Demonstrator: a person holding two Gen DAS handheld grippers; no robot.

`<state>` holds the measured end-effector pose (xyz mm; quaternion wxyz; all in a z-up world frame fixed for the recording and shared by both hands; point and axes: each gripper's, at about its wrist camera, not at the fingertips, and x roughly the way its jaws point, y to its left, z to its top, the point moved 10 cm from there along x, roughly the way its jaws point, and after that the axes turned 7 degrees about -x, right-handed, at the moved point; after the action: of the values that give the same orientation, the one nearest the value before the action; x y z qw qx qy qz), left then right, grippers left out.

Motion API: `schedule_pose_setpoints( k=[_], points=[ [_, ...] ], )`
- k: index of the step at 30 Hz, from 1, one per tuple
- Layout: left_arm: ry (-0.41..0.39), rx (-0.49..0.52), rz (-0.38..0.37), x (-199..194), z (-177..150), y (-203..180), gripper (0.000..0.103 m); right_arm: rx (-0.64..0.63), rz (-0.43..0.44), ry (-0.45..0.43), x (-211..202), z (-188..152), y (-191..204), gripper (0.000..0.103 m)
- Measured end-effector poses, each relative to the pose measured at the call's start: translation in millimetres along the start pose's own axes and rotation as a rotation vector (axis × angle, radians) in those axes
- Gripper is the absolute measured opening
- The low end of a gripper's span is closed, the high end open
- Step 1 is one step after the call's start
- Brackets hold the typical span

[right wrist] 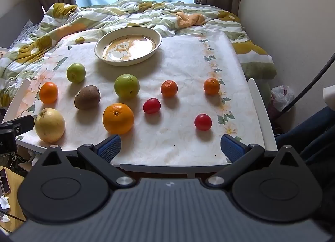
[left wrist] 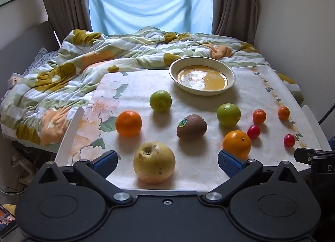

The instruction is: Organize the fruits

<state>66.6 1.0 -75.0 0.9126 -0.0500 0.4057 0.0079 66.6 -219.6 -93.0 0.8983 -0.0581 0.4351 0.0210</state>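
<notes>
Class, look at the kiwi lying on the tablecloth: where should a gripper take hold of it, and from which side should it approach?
Probably grip the kiwi across its narrow middle, coming down from above. It lies on its side, long axis roughly along the table, so the pads would close on its two long flanks. The sticker marks one end. Neighbouring fruits stand apart, leaving room for open jaws.

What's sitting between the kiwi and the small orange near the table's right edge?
The larger green apple and another small orange lie between the kiwi and the far-right small orange; clearest in the right wrist view.

Both wrist cameras look steeply down from the near table edge, side by side, sharing the cream round ceramic plate (left wrist: 230,74) (right wrist: 98,50) ahead.
</notes>
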Motion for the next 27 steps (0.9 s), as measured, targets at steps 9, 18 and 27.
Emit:
schedule_pose_setpoints(
  k=[9, 18, 27],
  points=[
    [-0.016, 0.024, 0.022, -2, 3, -5, 0.103, -0.008, -0.007, -0.004, -1, 1, 8, 0.103],
    [-0.026, 0.031, 0.023, -1, 4, -7, 0.103, -0.006, 0.0, -0.006, 0, 1, 0, 0.103],
    [-0.025, 0.023, 0.023, 0, 6, -3, 0.103, -0.001, 0.002, -0.005, 0, 2, 1, 0.103]
  ],
)
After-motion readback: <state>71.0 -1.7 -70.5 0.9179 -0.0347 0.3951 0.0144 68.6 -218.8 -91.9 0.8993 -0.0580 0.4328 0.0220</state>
